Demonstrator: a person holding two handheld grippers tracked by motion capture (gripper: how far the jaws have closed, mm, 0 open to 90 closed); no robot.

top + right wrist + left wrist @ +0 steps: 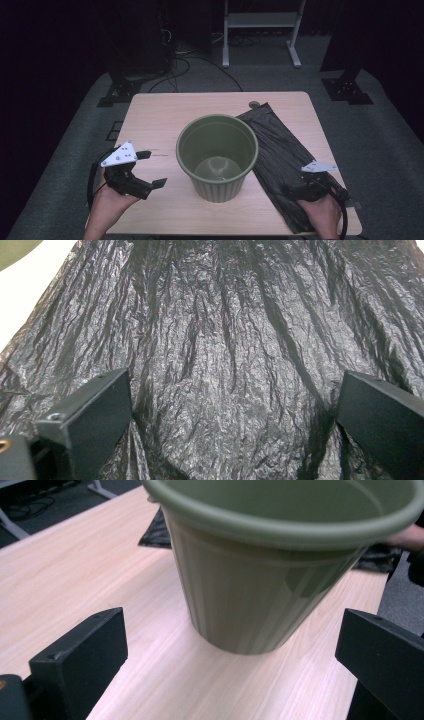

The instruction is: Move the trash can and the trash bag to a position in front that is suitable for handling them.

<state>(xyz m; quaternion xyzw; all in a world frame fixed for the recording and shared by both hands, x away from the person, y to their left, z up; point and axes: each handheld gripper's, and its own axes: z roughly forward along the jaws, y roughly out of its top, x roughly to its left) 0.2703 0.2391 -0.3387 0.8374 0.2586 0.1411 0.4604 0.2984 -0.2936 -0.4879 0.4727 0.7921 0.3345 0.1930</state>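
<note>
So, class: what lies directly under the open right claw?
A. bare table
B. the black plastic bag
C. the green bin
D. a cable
B: the right claw is over the black plastic bag, whose crinkled plastic spans the gap between its wide-apart jaws.

a light wooden table (150, 112) stands on grey carpet (380, 135), a white frame (260, 20) behind.

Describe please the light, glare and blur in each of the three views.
High view: table lit, surroundings dark. Left gripper view: green bin sharp enough, jaws blurred. Right gripper view: black bag glints along its wrinkles, pale corner overexposed.
</note>
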